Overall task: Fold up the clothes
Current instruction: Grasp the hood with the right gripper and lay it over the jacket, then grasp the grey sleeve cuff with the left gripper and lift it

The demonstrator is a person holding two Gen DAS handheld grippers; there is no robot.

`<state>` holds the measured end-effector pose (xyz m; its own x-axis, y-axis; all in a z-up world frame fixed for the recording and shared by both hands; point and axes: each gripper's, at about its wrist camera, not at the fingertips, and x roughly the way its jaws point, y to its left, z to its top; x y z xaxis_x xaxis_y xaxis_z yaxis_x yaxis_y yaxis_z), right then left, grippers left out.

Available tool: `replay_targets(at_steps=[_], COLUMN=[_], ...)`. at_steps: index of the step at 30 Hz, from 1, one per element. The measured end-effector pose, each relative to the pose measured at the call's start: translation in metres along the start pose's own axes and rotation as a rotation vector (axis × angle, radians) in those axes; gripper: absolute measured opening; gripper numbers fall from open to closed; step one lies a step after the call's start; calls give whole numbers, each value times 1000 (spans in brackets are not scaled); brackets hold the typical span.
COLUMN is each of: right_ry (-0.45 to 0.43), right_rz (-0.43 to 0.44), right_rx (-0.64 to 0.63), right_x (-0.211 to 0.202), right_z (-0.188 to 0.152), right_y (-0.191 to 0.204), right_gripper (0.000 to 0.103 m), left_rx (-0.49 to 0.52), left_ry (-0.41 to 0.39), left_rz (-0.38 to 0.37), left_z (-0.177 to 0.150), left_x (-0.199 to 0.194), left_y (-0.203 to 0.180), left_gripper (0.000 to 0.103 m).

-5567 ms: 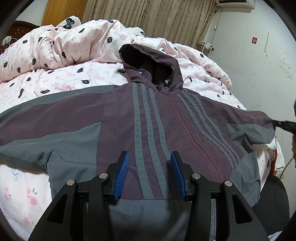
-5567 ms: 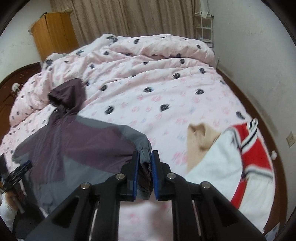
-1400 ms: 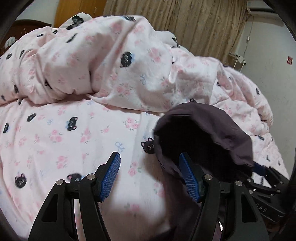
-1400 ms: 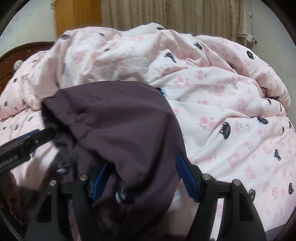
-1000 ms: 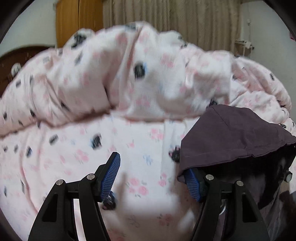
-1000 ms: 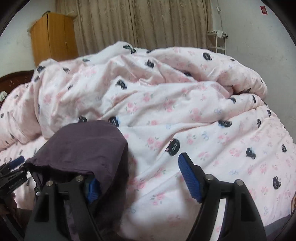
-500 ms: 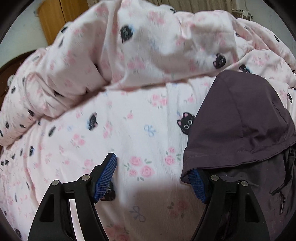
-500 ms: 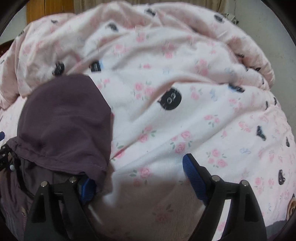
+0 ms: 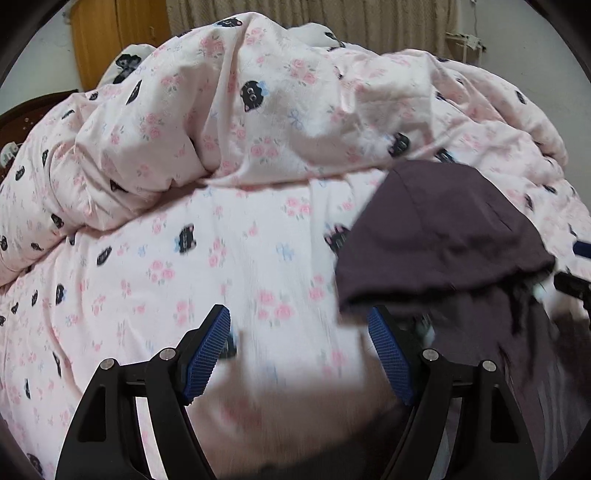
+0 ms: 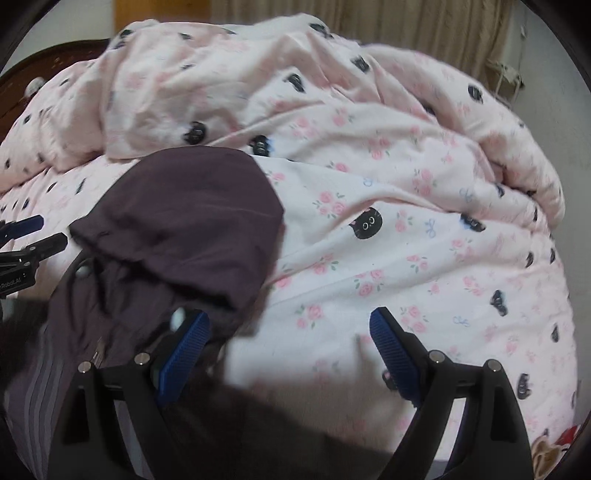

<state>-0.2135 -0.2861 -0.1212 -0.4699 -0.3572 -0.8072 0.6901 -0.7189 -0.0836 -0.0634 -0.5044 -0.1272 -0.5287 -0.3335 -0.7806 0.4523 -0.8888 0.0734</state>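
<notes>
Left wrist view, fingers: the left gripper hangs over bare bedding, blue pads spread wide, nothing but quilt between them.
Left wrist view, jacket: the hooded jacket lies to the right, its hood folded down flat over the collar, the hood's hem just beyond the right pad and apparently clear of it.
Left wrist view, other tool: the right gripper peeks in at the far right edge, just past the hood.
Right wrist view, fingers: jaws of the right gripper are opening right now; its left pad sits over the jacket's edge below the hood, with no squeeze, and the gap holds mostly quilt.
Right wrist view, jacket: hood to the left and a little beyond the fingers, striped body running off the near-left corner.
Key relation: the hood sits between the two tools, so both look about equally near; the jacket's long axis seems to run from the hood back toward the person, so the coming fold probably has to work along it.
Surface: soft, rumpled pink quilt printed with roses and black cats, bunched high at the far side; expect fabric to drag.
Room: beige curtain at the back, wooden wardrobe far left, pale wall right.
</notes>
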Motion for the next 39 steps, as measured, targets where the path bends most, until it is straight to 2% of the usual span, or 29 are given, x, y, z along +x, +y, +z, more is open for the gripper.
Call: replay_targets(at_steps=[3, 6, 9, 14, 17, 20, 27, 35, 39], right_ry=[-11, -26, -46, -54, -41, -31, -9, 7, 10], right_rz=[19, 56, 101, 165, 187, 203, 220, 241, 252], right_rx=[-26, -49, -71, -103, -125, -143, -174, -205, -214], right_x=[-13, -29, -47, -69, -75, -81, -91, -102, -106], right_z=[-8, -19, -36, -64, -78, -88, -109, -125, -127], right_y=[3, 11, 22, 43, 55, 65, 85, 102, 107], right_gripper=[90, 90, 90, 90, 90, 90, 90, 90, 90], left_rx=[1, -49, -165, -288, -368, -458, -614, -699, -766], left_ry=[-13, -42, -88, -158, -182, -169, -147, -108, -89], left_rz=[8, 0, -18, 28, 66, 97, 118, 38, -33], left_z=[-11, -24, -51, -96, -125, -153, -204, -239, -251], left_x=[-20, -42, -71, -117, -139, -151, -162, -151, -143], left_y=[7, 24, 46, 81, 107, 135, 178, 202, 216], left_gripper=[73, 73, 73, 73, 73, 73, 73, 73, 73])
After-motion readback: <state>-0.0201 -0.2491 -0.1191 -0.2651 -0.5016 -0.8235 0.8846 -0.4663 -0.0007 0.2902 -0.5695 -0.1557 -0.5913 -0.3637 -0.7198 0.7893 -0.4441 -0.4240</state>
